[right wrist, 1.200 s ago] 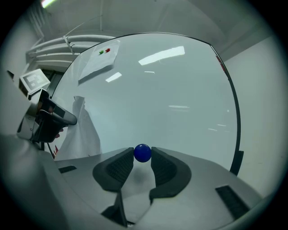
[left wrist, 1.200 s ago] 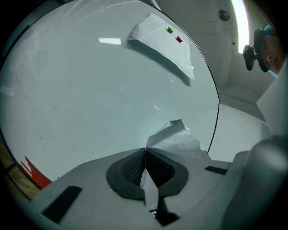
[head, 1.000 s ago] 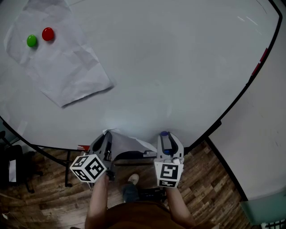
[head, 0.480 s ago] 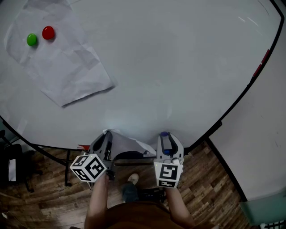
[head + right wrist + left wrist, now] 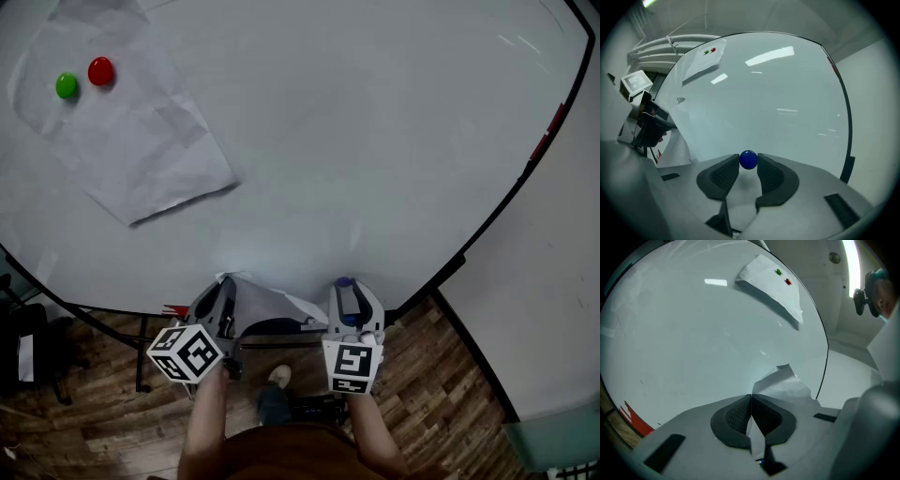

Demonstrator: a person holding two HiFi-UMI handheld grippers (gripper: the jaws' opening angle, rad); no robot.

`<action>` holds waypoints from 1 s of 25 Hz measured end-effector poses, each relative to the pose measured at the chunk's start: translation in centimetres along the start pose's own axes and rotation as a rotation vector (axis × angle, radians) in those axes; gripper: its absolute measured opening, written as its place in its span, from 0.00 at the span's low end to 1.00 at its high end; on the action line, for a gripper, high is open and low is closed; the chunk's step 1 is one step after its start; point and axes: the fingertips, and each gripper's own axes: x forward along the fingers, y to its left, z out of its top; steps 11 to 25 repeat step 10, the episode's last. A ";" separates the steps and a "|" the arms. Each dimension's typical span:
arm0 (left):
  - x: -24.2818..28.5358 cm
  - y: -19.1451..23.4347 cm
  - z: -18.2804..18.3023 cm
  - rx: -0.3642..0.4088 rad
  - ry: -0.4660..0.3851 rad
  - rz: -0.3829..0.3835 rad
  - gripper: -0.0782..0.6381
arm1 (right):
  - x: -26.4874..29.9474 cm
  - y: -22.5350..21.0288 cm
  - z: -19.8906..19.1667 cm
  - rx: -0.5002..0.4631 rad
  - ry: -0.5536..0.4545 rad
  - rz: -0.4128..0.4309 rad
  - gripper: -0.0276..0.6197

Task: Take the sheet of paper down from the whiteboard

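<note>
Holding loose sheet (image 5: 270,302) in our left gripper (image 5: 751,397), jaws pinched flat on it; right gripper (image 5: 748,159) part-spread, clamping blue magnet (image 5: 748,160). Pinned sheet (image 5: 131,141) on whiteboard (image 5: 375,141) at eleven o'clock, long axis eleven-to-five, nearer left gripper.

One creased white sheet of paper (image 5: 272,302) is off the whiteboard (image 5: 375,141), pinched in the left gripper (image 5: 751,399) near the board's bottom edge. Another wrinkled sheet (image 5: 131,141) hangs tilted at upper left under a red magnet (image 5: 100,71) and a green magnet (image 5: 67,85).

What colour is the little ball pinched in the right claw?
Blue; the ball shows best in the right gripper view.
</note>
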 end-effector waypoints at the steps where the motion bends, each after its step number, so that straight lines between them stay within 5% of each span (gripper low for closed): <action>1: 0.0 0.0 0.0 -0.001 0.000 0.000 0.14 | 0.0 0.0 0.0 0.001 0.000 -0.001 0.25; 25: 0.1 -0.2 -0.1 -0.014 -0.002 -0.008 0.14 | 0.1 -0.1 0.1 0.011 -0.002 0.003 0.25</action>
